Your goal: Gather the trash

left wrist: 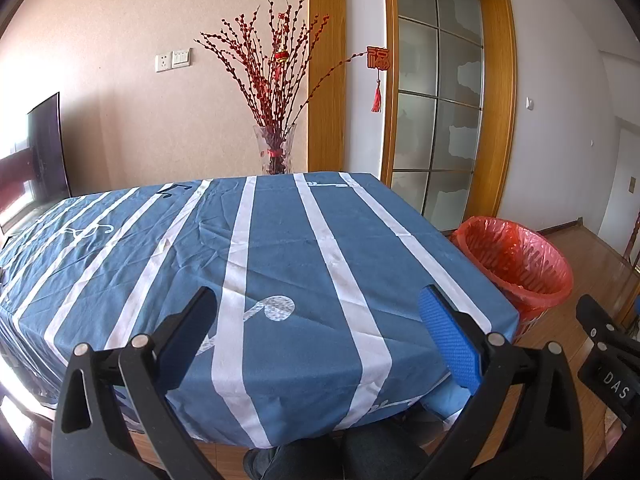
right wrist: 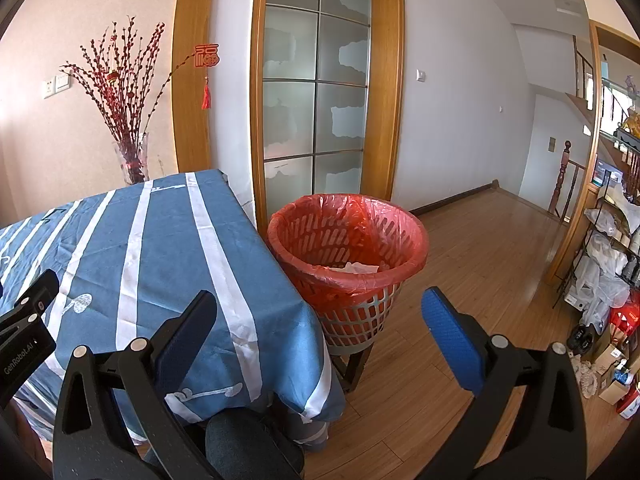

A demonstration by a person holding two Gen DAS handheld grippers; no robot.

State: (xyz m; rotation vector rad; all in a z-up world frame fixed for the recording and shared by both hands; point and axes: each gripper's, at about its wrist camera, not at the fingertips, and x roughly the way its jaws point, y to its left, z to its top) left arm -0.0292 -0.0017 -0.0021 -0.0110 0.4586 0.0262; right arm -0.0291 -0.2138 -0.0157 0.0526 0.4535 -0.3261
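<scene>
**Both grippers empty, trash already down in the bin**

The left gripper [left wrist: 318,328] hangs over the near edge of the table [left wrist: 280,240], jaws spread wide with nothing between them, just the blue striped tablecloth [left wrist: 192,256] showing through the gap; the right gripper [right wrist: 320,330] is also wide apart and empty, sitting past the table's right corner and aimed toward the trash bin [right wrist: 347,268]; the bin stands upright on the wooden floor [right wrist: 480,264], mouth facing up, right beside the table's right edge, lined with a red bag [right wrist: 360,216]; a crumpled white paper [right wrist: 354,268] lies inside it near the bottom, too scrunched to tell any long axis; a vase of red branches [left wrist: 276,120] stands behind the table's far edge, by the wall.
</scene>
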